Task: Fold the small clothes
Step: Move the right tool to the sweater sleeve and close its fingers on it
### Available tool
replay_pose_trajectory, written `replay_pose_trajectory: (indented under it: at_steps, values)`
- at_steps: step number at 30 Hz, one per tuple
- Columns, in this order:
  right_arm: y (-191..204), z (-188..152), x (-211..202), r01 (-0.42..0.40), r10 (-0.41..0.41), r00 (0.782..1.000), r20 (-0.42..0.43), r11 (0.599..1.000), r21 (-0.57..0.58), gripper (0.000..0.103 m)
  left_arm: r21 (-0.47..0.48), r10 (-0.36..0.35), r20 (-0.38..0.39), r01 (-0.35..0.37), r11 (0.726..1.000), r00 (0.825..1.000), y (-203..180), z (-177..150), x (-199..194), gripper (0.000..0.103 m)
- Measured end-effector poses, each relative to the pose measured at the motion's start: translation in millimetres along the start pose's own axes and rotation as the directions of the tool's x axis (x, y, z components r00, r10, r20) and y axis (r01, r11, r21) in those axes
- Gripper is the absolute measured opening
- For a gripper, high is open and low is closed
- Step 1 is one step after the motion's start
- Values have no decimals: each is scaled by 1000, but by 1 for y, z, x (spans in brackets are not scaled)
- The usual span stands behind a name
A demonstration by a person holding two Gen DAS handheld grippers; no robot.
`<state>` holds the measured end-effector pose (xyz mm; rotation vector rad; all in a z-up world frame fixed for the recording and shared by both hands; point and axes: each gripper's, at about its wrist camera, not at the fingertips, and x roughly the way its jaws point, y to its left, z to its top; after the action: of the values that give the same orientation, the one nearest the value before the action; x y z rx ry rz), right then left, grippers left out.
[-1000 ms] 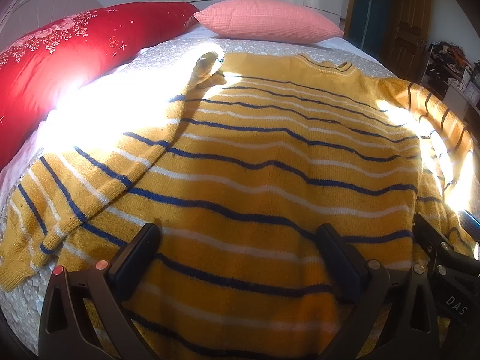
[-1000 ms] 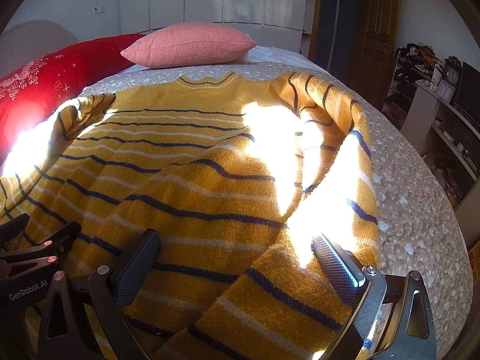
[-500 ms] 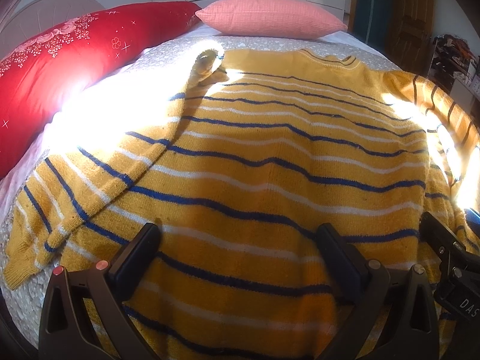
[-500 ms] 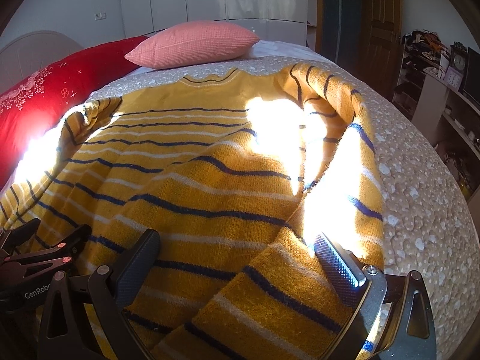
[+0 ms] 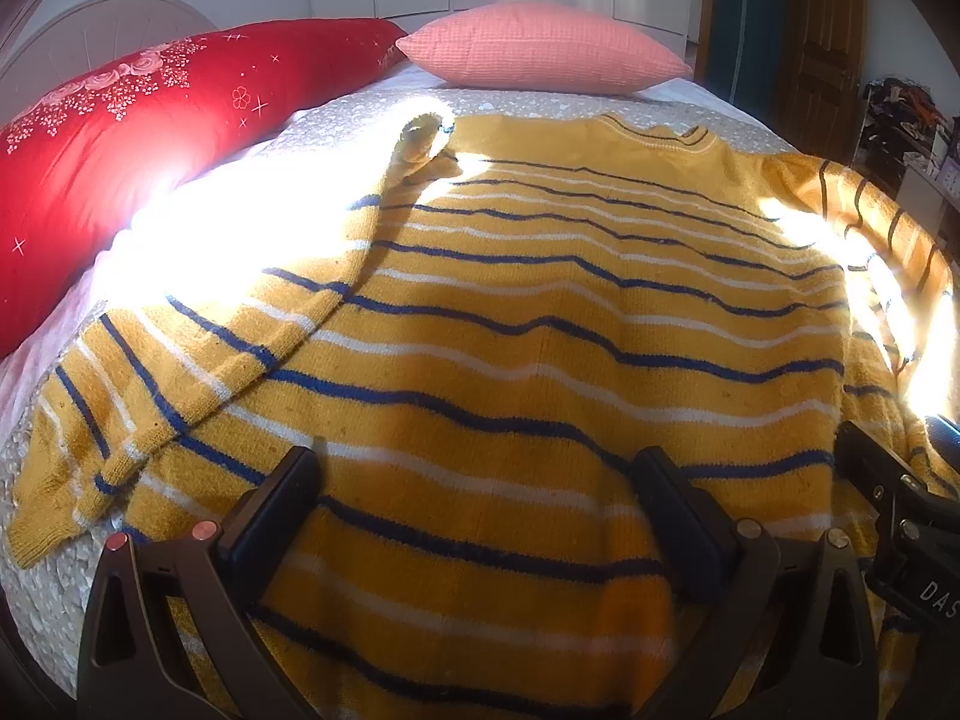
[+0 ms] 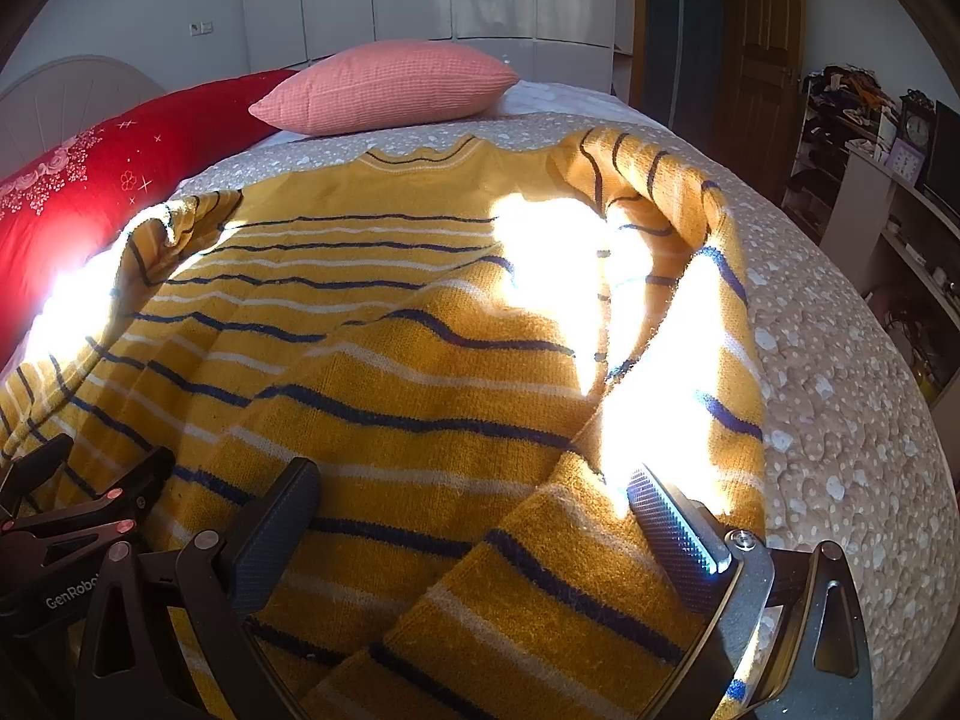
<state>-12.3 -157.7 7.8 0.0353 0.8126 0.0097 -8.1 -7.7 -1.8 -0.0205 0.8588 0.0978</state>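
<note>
the sweater [image 5: 540, 360] is spread face-up on the bed [image 6: 840, 390], collar toward the pillow [image 5: 540, 54], hem nearest the cameras. the left gripper [image 5: 480, 516] is held wide over the hem, nothing pinched. the right gripper [image 6: 474, 516] is likewise held wide, with the folded-in right sleeve [image 6: 690, 276] bunched between its jaws but not clamped.

risks are judged here: if only the top knit layer is caught, the fold could come up crooked; the loose right sleeve could slide off its perch when the hem is lifted; glare on the bright patches could hide the true edge.

against a second ago, the collar and pillow are seen lower in both views and the sweater's lay is unchanged; both grippers have stayed wide.
</note>
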Motion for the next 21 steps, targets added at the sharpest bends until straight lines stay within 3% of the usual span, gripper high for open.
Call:
replay_pose_trajectory:
  at_steps: [7, 11, 15, 21]
  values:
    - [-2, 0, -1, -19, 19, 1000, 3, 1000, 6, 103, 0, -8, 5, 8, 1000, 1000, 1, -2, -2, 103]
    - [-26, -2, -12, -149, 145, 989, 38, 983, 112, 103, 5, -12, 13, 12, 1000, 1000, 1, -3, -4, 103]
    - [-54, -15, -25, -286, 275, 958, 81, 931, 227, 102, 4, -21, 18, 21, 1000, 1000, 2, -4, -5, 103]
    - [-67, -28, -56, -282, 270, 959, 85, 933, 225, 101, 0, -30, 27, 30, 1000, 999, 4, -6, -7, 103]
